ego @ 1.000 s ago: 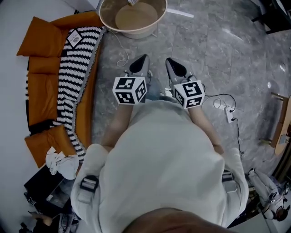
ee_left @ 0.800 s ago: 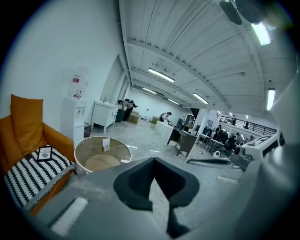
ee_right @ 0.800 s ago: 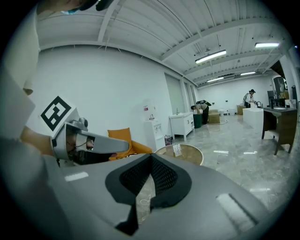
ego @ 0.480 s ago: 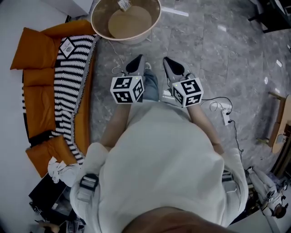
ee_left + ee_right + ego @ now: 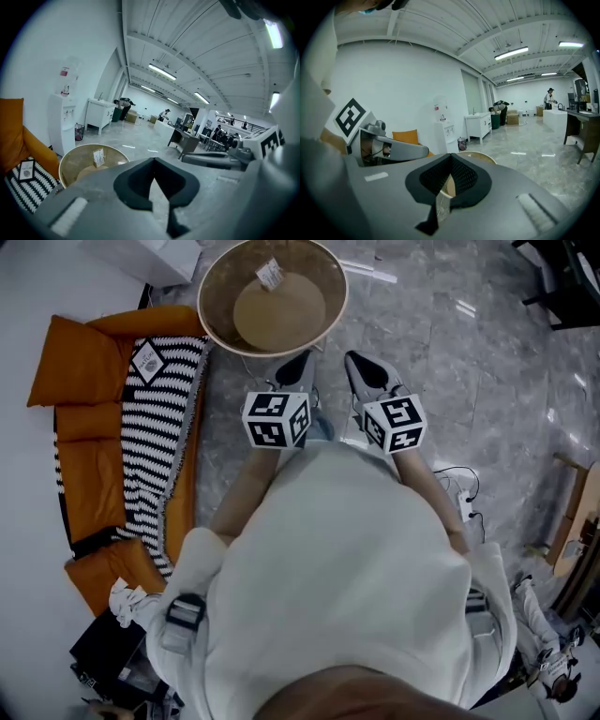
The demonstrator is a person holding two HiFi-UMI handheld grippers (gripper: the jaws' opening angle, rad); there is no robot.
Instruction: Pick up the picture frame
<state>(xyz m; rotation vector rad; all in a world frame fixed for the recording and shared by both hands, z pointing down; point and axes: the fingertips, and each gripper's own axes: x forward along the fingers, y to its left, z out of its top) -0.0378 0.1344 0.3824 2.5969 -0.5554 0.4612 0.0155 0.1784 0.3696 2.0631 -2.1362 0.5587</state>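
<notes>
since no picture frame can be found in any view, the task is judged to be at its very start: nothing has been grasped and the frame has yet to be located, approached and lifted. the left claw and the right claw are held side by side in front of the body, each fully closed with its dark ridged pads pressed together and nothing between them. just beyond their tips a large round basket is seen on the floor, tan and smooth-walled with a flat bottom, and a small paper tag is propped inside it. to the left, puffy orange cushions are laid in a row, and a black-and-white striped knitted throw is draped along them. the floor is made of glossy grey slabs with marble veining. where the frame lies cannot be told from these views.
</notes>
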